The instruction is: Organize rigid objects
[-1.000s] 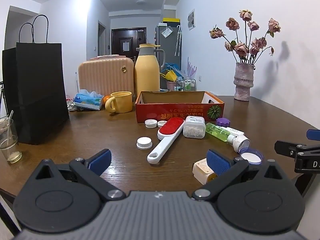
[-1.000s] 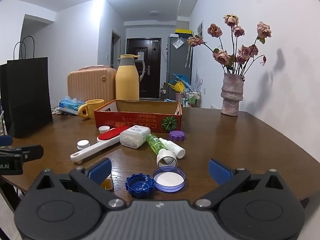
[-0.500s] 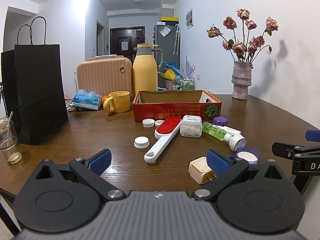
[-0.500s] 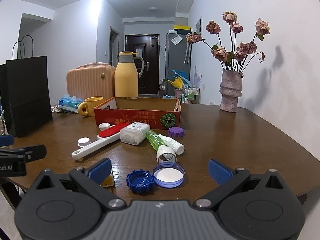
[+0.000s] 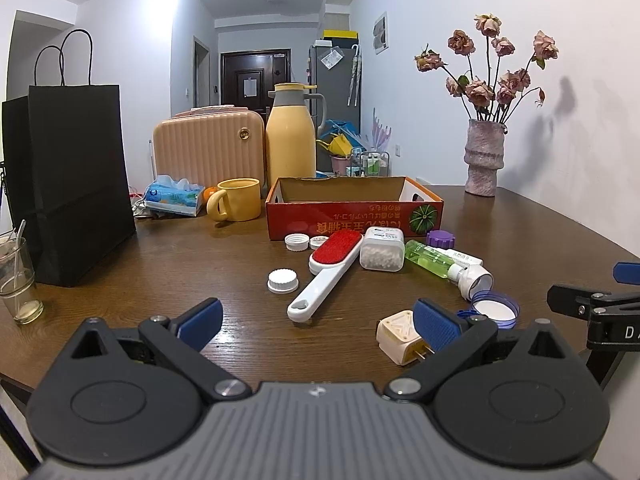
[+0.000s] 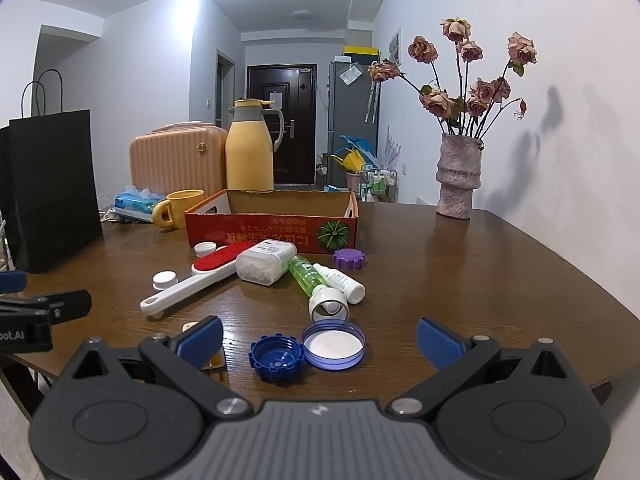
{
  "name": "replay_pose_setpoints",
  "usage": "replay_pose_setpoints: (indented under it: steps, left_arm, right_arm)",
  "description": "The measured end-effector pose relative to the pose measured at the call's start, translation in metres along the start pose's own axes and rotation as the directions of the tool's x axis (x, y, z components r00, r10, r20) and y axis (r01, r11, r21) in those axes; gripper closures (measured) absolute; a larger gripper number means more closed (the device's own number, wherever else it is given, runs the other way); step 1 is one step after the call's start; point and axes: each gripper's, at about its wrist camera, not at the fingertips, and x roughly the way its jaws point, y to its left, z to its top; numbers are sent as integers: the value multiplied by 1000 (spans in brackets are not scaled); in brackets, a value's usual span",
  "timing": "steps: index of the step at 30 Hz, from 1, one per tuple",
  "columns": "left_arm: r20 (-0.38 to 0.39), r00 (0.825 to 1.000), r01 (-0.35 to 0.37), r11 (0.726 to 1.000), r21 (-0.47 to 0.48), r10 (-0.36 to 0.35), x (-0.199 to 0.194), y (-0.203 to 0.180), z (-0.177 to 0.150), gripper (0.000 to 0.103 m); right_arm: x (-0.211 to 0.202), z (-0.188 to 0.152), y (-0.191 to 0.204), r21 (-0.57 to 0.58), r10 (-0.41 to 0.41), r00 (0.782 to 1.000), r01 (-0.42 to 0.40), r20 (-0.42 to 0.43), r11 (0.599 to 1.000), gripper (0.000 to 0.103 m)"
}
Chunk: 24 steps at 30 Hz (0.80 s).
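Because the red cardboard box (image 5: 354,216) stood open-topped toward the table's far edge, it looked like the intended bin, and the loose items lay just before its front wall: lint brush (image 5: 326,270), pill container (image 5: 381,249), green bottle (image 5: 428,258), white caps (image 5: 283,281). Nearer the front edge sat a plug adapter (image 5: 400,336) and blue lids (image 6: 276,357). Both the left gripper (image 5: 316,320) and right gripper (image 6: 318,338) hung wide and empty, presumably poised to choose.

Each handheld gripper has a ribbed grey central body flanked by two round black housings with raised discs. Black linkage arms with silver pivot screws run forward to ribbed blue finger pads (image 5: 434,322). The left gripper (image 5: 316,320) and the right gripper (image 6: 318,340) match; white lettering marks the black side.
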Motion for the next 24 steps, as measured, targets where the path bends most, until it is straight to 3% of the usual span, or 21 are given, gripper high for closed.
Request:
replay_pose_setpoints:
  steps: [24]
  left_arm:
    - [-6, 1000, -1, 1000, -6, 1, 0, 1, 3, 0]
  right_arm:
    - [0, 0, 1, -11, 15, 1000, -15, -7, 1000, 0]
